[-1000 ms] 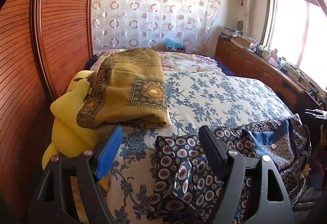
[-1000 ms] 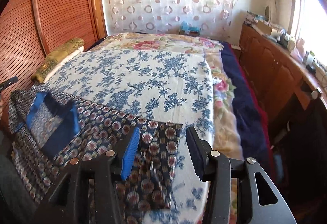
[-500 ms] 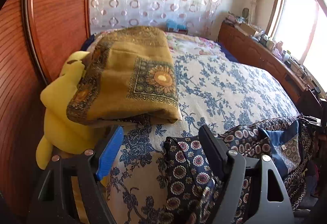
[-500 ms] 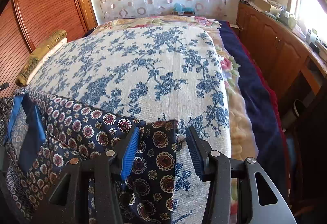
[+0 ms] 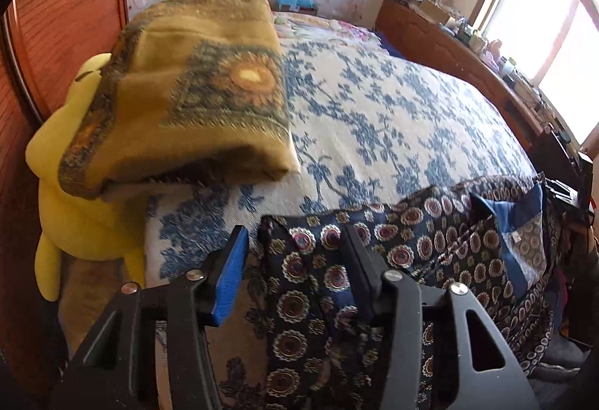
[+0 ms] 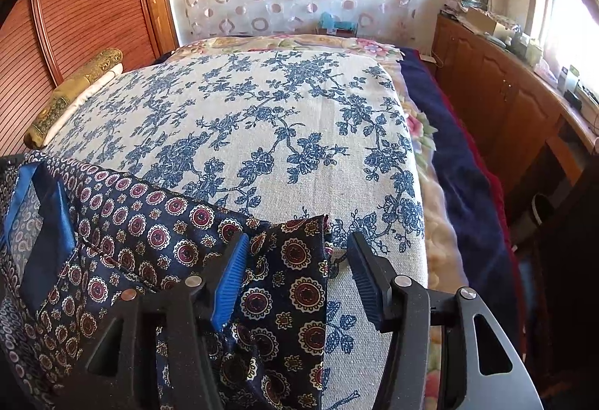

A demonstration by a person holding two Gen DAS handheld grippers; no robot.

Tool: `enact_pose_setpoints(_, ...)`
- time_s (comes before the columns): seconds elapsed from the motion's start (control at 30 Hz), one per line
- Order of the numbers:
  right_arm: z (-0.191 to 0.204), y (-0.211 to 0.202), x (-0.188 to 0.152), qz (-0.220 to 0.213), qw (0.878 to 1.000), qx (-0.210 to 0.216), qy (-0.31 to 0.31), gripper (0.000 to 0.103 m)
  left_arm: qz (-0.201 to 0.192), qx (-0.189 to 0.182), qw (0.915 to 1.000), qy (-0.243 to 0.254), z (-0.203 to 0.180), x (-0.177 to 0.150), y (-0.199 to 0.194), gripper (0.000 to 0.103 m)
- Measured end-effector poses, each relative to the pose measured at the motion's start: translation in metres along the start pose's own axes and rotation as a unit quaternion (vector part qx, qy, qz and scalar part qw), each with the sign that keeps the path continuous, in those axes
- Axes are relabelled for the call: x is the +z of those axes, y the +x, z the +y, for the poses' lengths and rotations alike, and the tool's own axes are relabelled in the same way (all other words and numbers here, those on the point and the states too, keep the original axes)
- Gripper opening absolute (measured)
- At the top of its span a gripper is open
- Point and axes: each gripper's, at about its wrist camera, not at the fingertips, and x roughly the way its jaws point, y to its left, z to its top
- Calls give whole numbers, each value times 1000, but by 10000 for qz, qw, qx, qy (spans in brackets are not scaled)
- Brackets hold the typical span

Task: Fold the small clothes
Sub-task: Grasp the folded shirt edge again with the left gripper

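A dark navy garment with red-and-cream medallions and a blue inner lining lies along the near edge of the bed, in the left wrist view point(image 5: 441, 241) and in the right wrist view point(image 6: 123, 234). My left gripper point(image 5: 295, 241) is open, its jaws straddling the garment's left corner. My right gripper point(image 6: 299, 249) is open, its jaws straddling the garment's right corner point(image 6: 303, 260). The cloth lies loose between the fingers in both views.
The bed has a white cover with blue flowers point(image 6: 269, 133). A folded mustard blanket point(image 5: 202, 92) sits on a yellow plush toy point(image 5: 75, 193) at the bed's left side, by the wooden wardrobe point(image 5: 63, 17). A wooden cabinet point(image 6: 505, 103) runs along the right under the window.
Both grippers have moved forward and lower over the garment's corners, so the cloth now sits between each pair of fingers. Both have stayed open.
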Motion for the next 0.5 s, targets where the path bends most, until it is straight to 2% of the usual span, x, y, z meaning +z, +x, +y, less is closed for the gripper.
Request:
enact_pose_setpoints(0.23,-4,1,0,-6,10000,66,65,56,26,-98,9999,44,-5,-4,3,44)
enact_pose_setpoints(0.33,-4,1,1,10,9999,78,67,56,29,-74,9999,69,-7,-5,3,34)
enact_pose_setpoints(0.43,3,3,2,111,9998,-50,-129,56,-124,-23,9999,43,-7,-3,0,22)
enact_pose_setpoints(0.5,5,3,5,193,9997,23,-175,55,-186,-27,9998,36,-7,-3,-4,12)
